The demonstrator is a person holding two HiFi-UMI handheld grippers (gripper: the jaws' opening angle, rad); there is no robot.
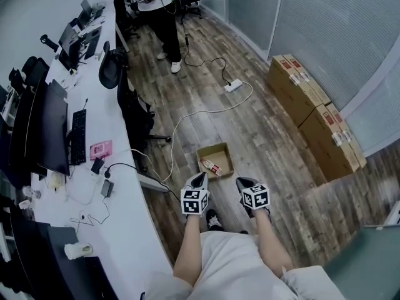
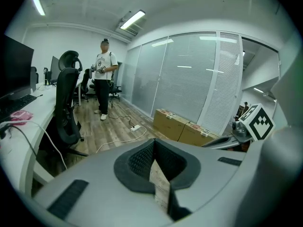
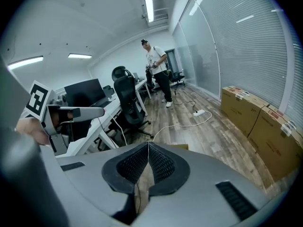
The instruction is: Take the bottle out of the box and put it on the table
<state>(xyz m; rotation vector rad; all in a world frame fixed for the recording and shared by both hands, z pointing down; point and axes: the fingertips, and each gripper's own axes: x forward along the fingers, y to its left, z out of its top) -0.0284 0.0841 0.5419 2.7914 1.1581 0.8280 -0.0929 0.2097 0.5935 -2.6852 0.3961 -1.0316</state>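
On the floor, just ahead of the left gripper (image 1: 199, 180) and right gripper (image 1: 244, 183): open cardboard box (image 1: 215, 146), bottle (image 1: 211, 166) lying inside, not yet lifted. Both sets of jaws together, nothing between them. No step done so far; grasp, lift and placing on the counter (image 1: 125, 211) all left. Bottle's red-and-white label and print on the stacked cartons (image 1: 312, 120) too small to read.

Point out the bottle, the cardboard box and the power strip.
bottle (image 1: 211, 166): head view, middle of its body.
cardboard box (image 1: 214, 147): head view, far rim.
power strip (image 1: 233, 85): head view, middle of its white casing.
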